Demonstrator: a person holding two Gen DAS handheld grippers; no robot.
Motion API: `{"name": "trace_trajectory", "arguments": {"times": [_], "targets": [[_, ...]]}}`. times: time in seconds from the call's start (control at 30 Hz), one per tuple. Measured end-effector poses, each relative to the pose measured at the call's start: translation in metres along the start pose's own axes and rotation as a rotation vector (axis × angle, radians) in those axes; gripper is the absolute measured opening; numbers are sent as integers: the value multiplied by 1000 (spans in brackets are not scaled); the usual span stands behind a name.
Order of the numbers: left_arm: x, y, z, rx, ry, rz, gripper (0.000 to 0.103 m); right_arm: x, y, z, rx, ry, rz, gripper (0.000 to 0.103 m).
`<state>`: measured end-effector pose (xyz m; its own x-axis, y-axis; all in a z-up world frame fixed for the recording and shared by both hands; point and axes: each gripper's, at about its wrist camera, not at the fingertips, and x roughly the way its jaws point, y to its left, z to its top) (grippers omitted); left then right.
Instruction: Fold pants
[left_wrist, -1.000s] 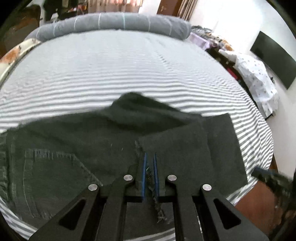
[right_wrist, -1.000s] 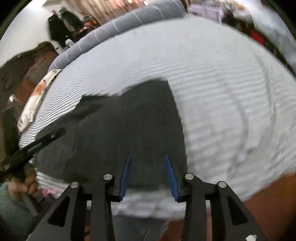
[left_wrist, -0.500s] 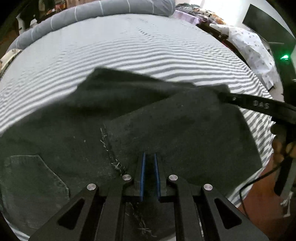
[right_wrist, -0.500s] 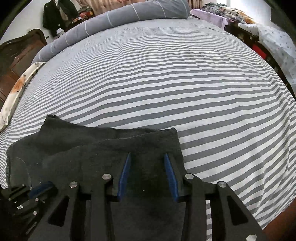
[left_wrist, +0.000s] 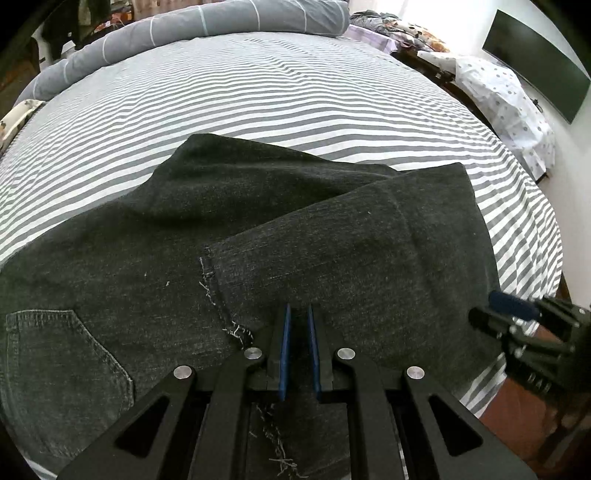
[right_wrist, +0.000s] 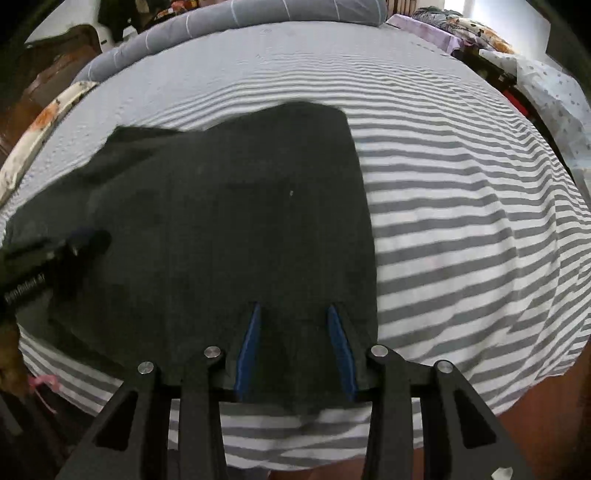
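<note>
Dark grey denim pants (left_wrist: 258, 229) lie folded on a grey-and-white striped bed (left_wrist: 258, 92), with a back pocket (left_wrist: 62, 365) at the lower left and a frayed hem (left_wrist: 221, 306) laid across the seat. My left gripper (left_wrist: 298, 314) hovers over the folded leg, jaws nearly closed with a narrow gap and nothing between them. My right gripper (right_wrist: 293, 314) is open and empty above the pants' near right edge (right_wrist: 258, 221). Each gripper shows in the other's view: the right one (left_wrist: 524, 332), the left one (right_wrist: 55, 258).
A grey bolster (left_wrist: 184, 29) lies along the head of the bed. A dotted white cloth (left_wrist: 509, 96) and a dark screen (left_wrist: 535, 55) are at the right. A floral pillow (right_wrist: 44, 129) sits at the left edge. The near bed edge (right_wrist: 295, 435) runs under my right gripper.
My left gripper has let go of the frayed hem and pulled back to the right of it. The folded leg now lies flat. My right gripper pulled back toward the near edge.
</note>
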<state>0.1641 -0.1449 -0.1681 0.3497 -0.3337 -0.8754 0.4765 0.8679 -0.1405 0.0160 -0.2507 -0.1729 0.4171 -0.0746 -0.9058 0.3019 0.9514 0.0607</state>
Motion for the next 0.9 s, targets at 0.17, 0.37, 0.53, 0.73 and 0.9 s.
{"name": "trace_trajectory", "arguments": {"times": [0.17,0.37,0.53,0.73,0.9], "targets": [[-12,9,2,-52,13,-26,11,-2,1,10,38,48,-8,39],[-65,73,-13,-232,-45,-116,25,-27,10,23,48,-9,-1,48],[-128,169,-48,-437,-131,-64,27,-41,36,41,37,-62,62,53],[-176,261,-116,-659,-184,11,28,-42,84,55,8,-75,148,55],[-165,301,-164,-842,-151,-82,29,-35,111,56,-52,-63,169,55]]}}
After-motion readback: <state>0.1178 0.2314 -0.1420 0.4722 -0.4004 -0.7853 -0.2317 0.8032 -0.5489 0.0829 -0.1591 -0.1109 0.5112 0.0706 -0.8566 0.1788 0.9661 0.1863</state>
